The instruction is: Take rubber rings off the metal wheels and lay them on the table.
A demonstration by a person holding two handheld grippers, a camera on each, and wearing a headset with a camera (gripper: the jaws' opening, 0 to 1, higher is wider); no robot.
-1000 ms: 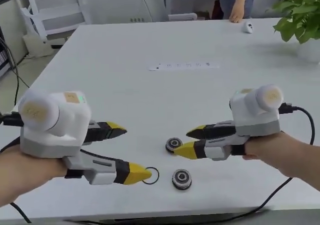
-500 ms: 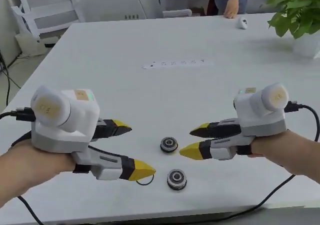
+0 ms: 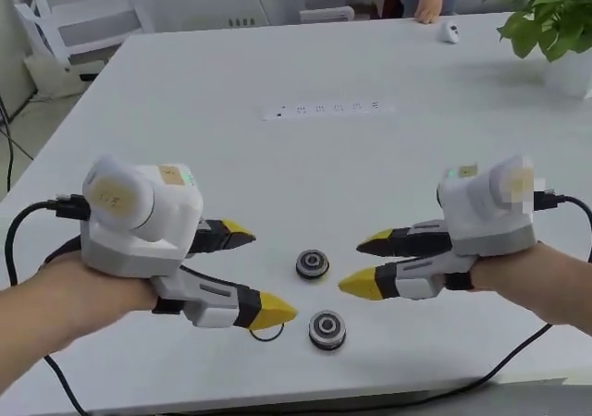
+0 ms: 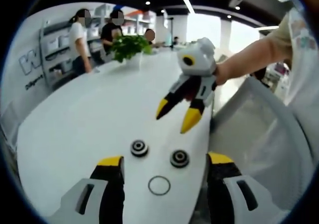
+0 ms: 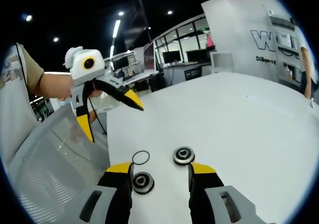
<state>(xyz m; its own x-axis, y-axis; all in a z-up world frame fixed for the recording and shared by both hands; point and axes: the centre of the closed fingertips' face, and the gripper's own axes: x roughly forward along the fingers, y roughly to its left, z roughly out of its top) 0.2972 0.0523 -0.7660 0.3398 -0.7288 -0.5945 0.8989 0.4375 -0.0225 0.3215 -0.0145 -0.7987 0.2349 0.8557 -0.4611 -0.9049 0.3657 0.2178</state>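
Note:
Two small metal wheels lie on the white table (image 3: 305, 166), one farther (image 3: 313, 264) and one nearer the front edge (image 3: 327, 329). A thin black rubber ring (image 3: 266, 334) lies flat just left of the near wheel, partly under the left gripper's lower tip. My left gripper (image 3: 264, 275) hovers open left of the wheels, holding nothing. My right gripper (image 3: 356, 264) hovers open to their right, also holding nothing. The left gripper view has the ring (image 4: 159, 185) between its jaws, both wheels (image 4: 139, 147) (image 4: 179, 158) beyond. The right gripper view has a wheel (image 5: 142, 182) between its jaws.
A white power strip (image 3: 321, 109) lies mid-table. A potted plant (image 3: 550, 14) stands at the back right, with a small white object (image 3: 450, 33) near a person's hand (image 3: 427, 9) at the far edge. Cables trail off the front edge from both grippers.
The head camera has tilted, shifting the whole picture. Both grippers stay open. The left gripper's lower tip has edged over the ring. Wheels and ring lie where they were.

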